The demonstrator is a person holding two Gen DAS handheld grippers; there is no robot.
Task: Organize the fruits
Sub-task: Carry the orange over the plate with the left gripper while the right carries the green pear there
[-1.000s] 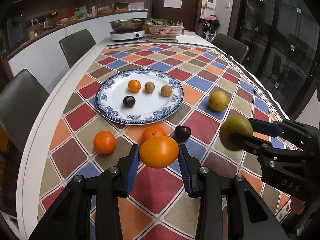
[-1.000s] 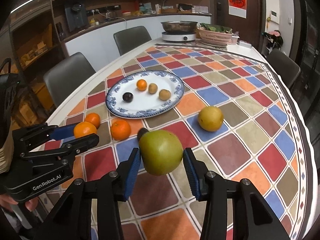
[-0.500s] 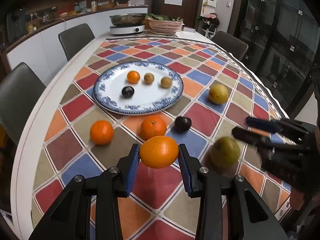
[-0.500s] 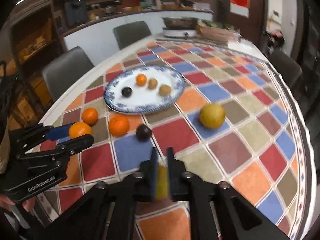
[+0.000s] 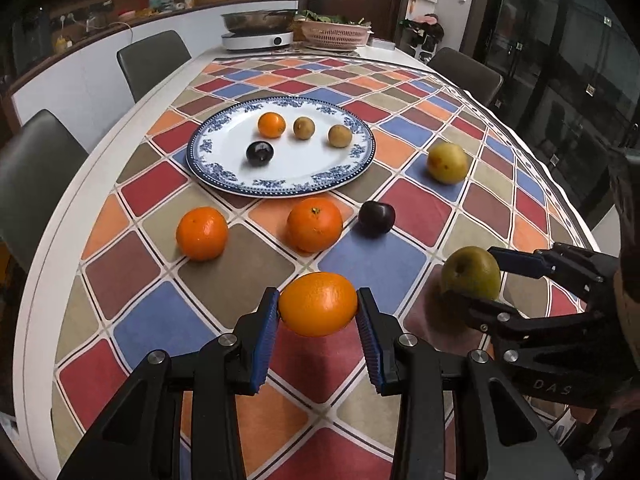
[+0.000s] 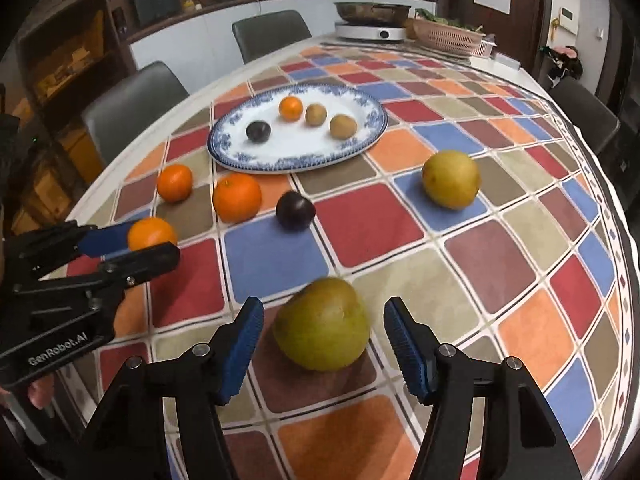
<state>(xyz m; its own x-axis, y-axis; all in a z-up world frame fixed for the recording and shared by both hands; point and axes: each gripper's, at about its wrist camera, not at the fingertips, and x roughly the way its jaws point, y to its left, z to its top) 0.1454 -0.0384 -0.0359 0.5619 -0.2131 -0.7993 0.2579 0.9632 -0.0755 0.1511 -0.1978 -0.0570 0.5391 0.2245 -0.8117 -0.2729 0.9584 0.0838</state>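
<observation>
1. We see open cloth on the table [image 6: 520,264] to the right of the green pear [image 6: 322,325]; nothing stands there out to the edge.
2. Ahead of the pear, a dark plum [image 6: 295,211] and a yellow pear [image 6: 451,179] flank a bare lane towards the plate [image 6: 372,136].
3. On the left, two oranges [image 5: 315,224] [image 5: 202,233] sit near each other in front of the plate, blocking that side.
4. We find the plate's near half bare; four small fruits [image 5: 340,135] crowd its far half.
5. The two grippers sit close side by side, leaving little room between them.
</observation>
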